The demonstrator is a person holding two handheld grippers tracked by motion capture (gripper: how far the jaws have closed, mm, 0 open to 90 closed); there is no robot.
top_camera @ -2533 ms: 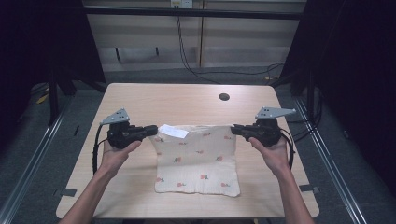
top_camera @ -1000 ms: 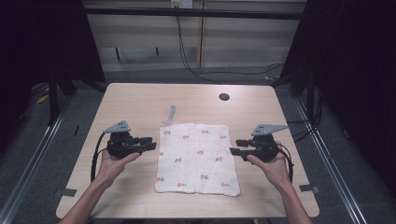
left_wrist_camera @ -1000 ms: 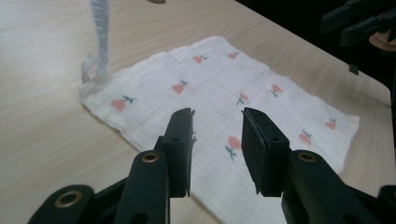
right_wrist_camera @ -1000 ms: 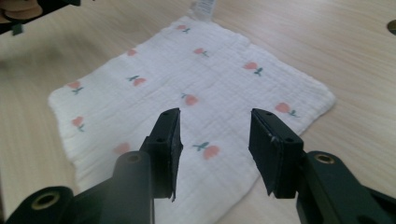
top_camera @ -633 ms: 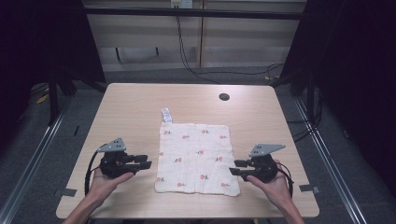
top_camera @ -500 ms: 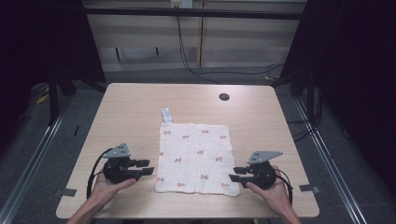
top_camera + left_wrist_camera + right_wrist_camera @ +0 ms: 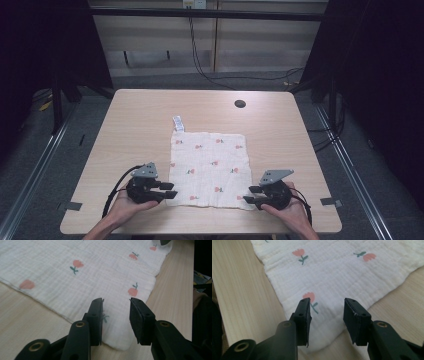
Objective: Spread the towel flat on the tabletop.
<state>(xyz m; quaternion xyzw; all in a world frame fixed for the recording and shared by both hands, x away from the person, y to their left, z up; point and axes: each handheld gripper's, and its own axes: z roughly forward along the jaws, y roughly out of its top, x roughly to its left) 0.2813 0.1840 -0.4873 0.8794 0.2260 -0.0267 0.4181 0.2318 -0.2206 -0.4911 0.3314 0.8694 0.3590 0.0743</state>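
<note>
White cloth with small red flowers lies flat at the table's middle, its tag poking off the far left corner. The left gripper sits at the near left corner, jaws apart after closing a little, cloth beneath them unpinched. The right gripper hangs over the near right corner, jaws parted after widening, its hand cut off by the frame edge.
</note>
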